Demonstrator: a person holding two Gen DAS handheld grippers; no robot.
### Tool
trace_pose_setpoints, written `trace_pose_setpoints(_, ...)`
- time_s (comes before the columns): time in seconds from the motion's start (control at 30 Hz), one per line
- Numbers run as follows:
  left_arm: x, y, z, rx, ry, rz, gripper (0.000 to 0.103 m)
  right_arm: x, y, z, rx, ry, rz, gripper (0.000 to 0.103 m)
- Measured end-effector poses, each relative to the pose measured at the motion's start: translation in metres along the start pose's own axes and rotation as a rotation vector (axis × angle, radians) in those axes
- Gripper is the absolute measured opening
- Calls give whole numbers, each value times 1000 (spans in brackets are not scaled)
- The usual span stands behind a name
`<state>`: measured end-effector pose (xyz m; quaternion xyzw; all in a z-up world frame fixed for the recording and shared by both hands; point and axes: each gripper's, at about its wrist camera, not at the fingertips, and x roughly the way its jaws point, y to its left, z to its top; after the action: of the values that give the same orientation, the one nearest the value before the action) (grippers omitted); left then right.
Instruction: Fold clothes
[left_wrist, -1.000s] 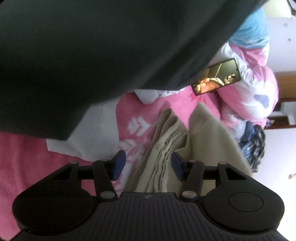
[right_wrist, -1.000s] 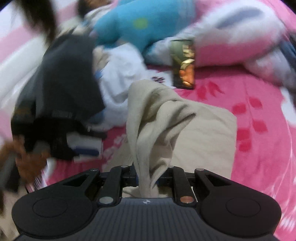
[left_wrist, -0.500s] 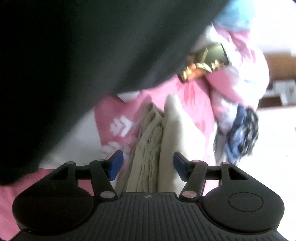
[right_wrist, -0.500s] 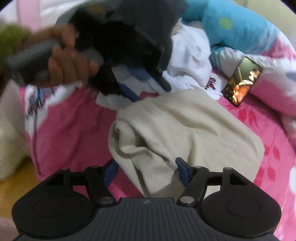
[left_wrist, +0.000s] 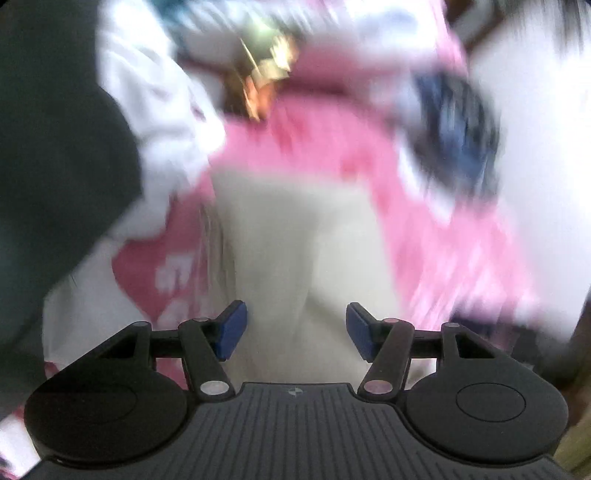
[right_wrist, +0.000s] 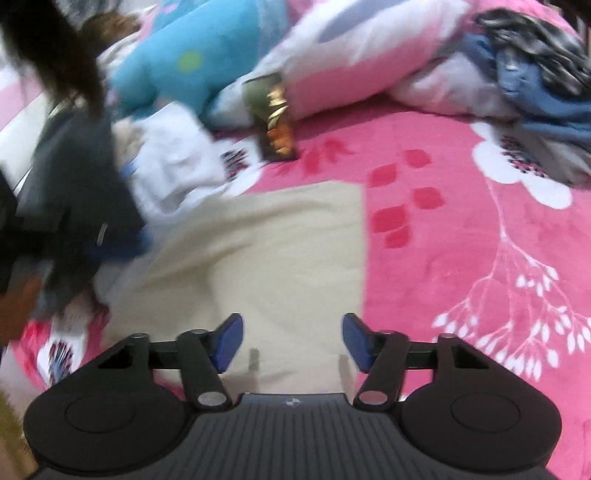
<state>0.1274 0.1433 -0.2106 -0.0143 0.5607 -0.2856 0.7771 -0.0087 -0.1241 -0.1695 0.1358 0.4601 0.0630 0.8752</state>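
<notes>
**A:** Where is the garment you are folding?

**B:** Your beige garment (right_wrist: 266, 251) lies flat on the pink flowered blanket (right_wrist: 461, 229) of the bed, folded to a rough rectangle with a straight right edge. It sits directly under both of your claws.

**A:** And your claws?

**B:** Your right claw (right_wrist: 293, 341) has its blue pads apart and is closing; only the cloth below shows between them, and the pads do not press on it. Your left claw (left_wrist: 296, 330) also stands apart, with nothing clamped, above the same beige cloth (left_wrist: 295, 240).

**A:** What lies around it?

**B:** A white garment (right_wrist: 173, 162) and a dark one (right_wrist: 74, 177) lie just left of the beige piece. A phone (right_wrist: 273, 118) leans on the pink-and-white pillow (right_wrist: 362, 62), beside a blue plush (right_wrist: 192, 55). Blue-and-black clothes (right_wrist: 535, 74) are heaped at the far right. The left view is heavily blurred.
</notes>
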Motion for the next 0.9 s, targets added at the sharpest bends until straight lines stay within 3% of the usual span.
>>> trace_pose_setpoints(0.07,23,-10,-20,145,88,112,60,16,-3,-2,-34,14,36,45)
trace_pose_setpoints(0.13,34,-6,-34,188,115,134,62,49,-5,-16,-78,79,43,43)
trace_pose_setpoints(0.23,41,4,-29,114,128,107,68,76,-14,-38,-93,103,43,42)
trace_pose_setpoints(0.33,35,12,-30,86,129,93,69,71,-19,-19,-82,158,54,40)
trace_pose_setpoints(0.5,28,3,-43,114,117,106,69,51,-26,38,-72,31,44,40)
trace_pose_setpoints(0.63,28,2,-45,112,101,117,73,99,-15,69,-169,-40,107,37)
trace_pose_setpoints(0.7,25,6,-45,71,74,110,74,152,-18,65,-240,18,26,29)
trace_pose_setpoints(0.77,23,11,-46,38,59,99,73,179,-26,65,-219,48,14,26)
trace_pose_setpoints(0.9,20,17,-51,4,39,77,73,152,-6,84,-305,28,-24,29)
